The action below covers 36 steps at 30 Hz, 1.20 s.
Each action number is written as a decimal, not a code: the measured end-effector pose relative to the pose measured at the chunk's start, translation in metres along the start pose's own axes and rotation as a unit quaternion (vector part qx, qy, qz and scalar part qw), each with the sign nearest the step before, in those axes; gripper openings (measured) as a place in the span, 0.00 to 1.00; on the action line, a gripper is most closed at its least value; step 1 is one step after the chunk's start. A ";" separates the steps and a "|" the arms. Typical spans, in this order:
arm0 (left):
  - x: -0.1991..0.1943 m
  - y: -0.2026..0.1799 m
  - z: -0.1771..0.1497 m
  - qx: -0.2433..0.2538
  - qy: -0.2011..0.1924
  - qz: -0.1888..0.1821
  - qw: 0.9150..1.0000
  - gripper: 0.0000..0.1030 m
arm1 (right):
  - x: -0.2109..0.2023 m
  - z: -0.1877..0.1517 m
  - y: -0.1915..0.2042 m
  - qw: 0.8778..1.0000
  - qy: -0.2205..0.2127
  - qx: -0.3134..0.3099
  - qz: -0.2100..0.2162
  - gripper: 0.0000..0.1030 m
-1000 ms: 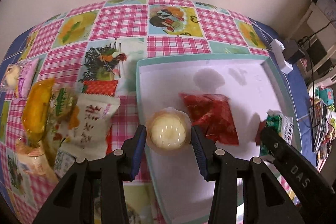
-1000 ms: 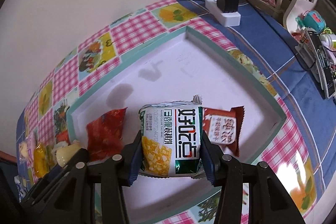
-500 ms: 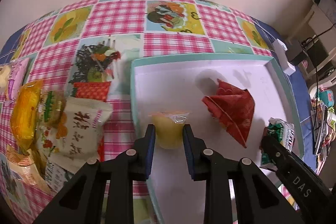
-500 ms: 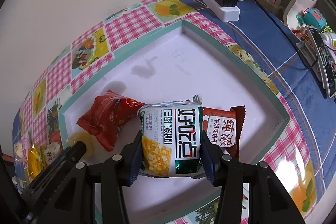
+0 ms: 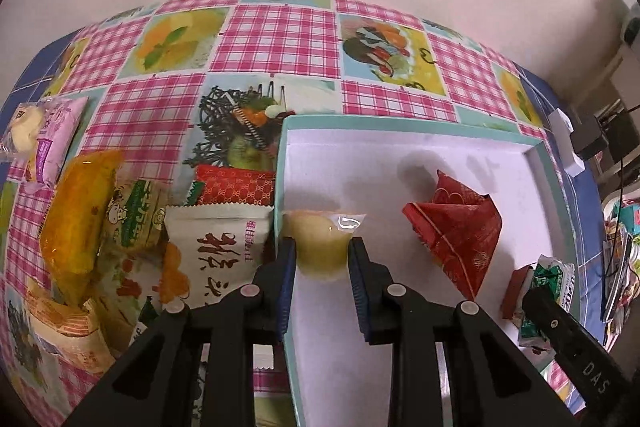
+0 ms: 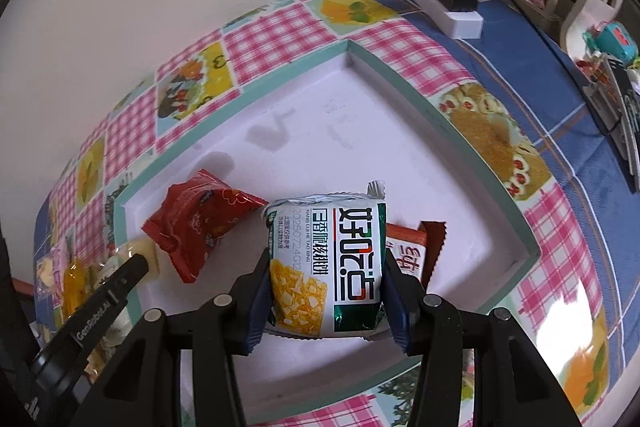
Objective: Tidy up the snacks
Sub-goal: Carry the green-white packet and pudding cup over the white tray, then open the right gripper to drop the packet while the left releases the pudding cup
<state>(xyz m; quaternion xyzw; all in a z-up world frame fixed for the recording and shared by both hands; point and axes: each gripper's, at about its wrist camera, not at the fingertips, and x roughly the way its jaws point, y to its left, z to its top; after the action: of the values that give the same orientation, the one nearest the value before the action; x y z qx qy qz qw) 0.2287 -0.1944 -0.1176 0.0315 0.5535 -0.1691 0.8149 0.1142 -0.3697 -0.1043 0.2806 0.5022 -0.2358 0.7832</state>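
My left gripper (image 5: pixel 321 255) is shut on a pale yellow jelly cup (image 5: pixel 320 243), turned on its side just inside the left wall of the teal-rimmed white tray (image 5: pixel 400 123). A red snack packet (image 5: pixel 456 231) lies tilted in the tray to its right. My right gripper (image 6: pixel 325 273) is shut on a white and green biscuit packet (image 6: pixel 326 259) held low over the tray (image 6: pixel 400 75), above a brown wafer packet (image 6: pixel 416 247). The red packet (image 6: pixel 200 223) lies to its left, and the left gripper's finger shows at the lower left.
Several loose snack packets (image 5: pixel 120 227) are piled on the checked tablecloth left of the tray, with a pink packet (image 5: pixel 48 139) further out. A white power strip with a black adapter (image 6: pixel 456 3) sits at the table's far corner. Clutter lies off the right edge.
The left gripper squeezed tighter on the jelly cup, which tipped from lid-up onto its side and moved toward the tray's left wall. The red packet was pushed up at an angle. The right gripper kept still.
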 end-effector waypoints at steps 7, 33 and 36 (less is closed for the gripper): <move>-0.014 -0.009 0.003 0.011 -0.001 0.001 1.000 0.32 | -0.002 0.000 0.012 1.000 -0.003 -0.024 0.014 0.51; -0.045 0.060 -0.018 -0.091 0.008 0.103 0.991 0.95 | -0.007 -0.012 0.037 0.996 -0.004 -0.085 0.011 0.88; -0.049 0.064 -0.018 -0.095 0.005 0.111 0.989 0.95 | -0.007 -0.014 0.039 0.996 -0.004 -0.090 0.008 0.96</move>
<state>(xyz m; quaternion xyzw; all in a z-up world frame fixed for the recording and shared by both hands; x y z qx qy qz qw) 0.2168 -0.1183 -0.0887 0.0159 0.5639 -0.0247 0.8253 0.1277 -0.3310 -0.0948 0.2120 0.5158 -0.1841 0.8094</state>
